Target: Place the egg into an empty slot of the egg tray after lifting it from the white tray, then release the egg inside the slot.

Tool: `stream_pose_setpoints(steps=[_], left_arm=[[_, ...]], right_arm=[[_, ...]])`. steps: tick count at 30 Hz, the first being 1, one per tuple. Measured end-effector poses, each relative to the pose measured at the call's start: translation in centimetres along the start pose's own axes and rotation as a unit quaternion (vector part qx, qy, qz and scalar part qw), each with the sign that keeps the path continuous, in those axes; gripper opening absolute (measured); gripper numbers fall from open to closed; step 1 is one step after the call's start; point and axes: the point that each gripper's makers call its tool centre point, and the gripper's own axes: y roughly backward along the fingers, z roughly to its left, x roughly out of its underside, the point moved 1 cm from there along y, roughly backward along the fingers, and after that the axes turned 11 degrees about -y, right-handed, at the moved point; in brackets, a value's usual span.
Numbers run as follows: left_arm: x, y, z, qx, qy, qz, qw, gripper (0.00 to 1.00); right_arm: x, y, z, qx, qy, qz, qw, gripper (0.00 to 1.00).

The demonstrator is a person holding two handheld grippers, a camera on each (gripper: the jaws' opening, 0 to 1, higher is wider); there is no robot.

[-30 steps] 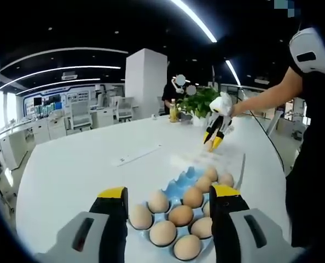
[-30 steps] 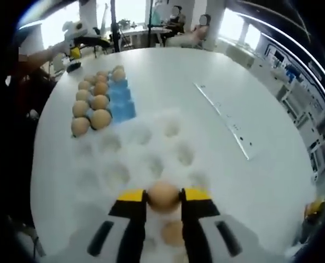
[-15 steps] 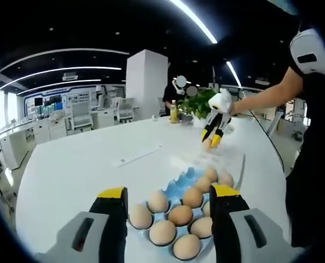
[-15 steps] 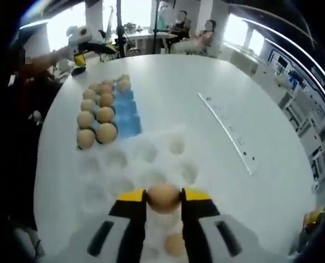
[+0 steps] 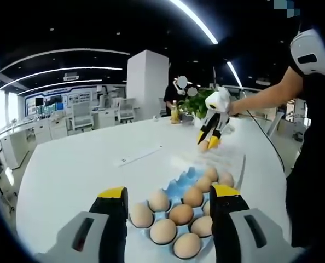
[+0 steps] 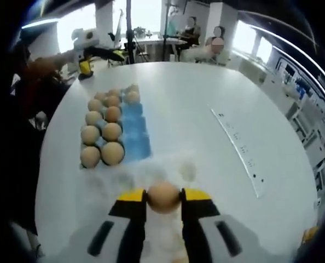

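Currently the right tool is clamped on one brown egg, pinched between its two yellow-tipped jaws and held in the air above the white tray, whose pale empty cups sit just below the jaws. Beyond the white tray's far edge, touching or nearly touching it, lies the blue egg tray; its left two columns are filled with brown eggs, the right column of blue slots is bare and open along the tray's right edge. A long ruler lies well apart to the right on the white round worktop, with wide free surface between it and the trays. The left tool stands with jaws apart, nothing between them, hovering low over the near end of the egg tray; eggs show in the gap between the jaws. In the left gripper view the right tool appears across the worktop with a person's arm behind it, over the white tray. The worktop's left half is bare up to its curved edge apart from the ruler. A potted plant stands at the far rim.
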Motion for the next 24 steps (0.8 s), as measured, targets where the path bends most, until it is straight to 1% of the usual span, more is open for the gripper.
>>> stream_pose_setpoints(steps=[5,24], left_arm=[[0.0,0.2,0.1,-0.002,0.001,-0.001,1.0000,0.61],[0.0,0.5,0.6,-0.006,0.001,0.001,1.0000,0.61]], right_arm=[[-1.1,-0.6,0.6,-0.011,0.009,-0.007,0.9999,0.24],[-4.2,-3.0,2.3,-0.045,0.036,-0.017,0.9982,0.24]])
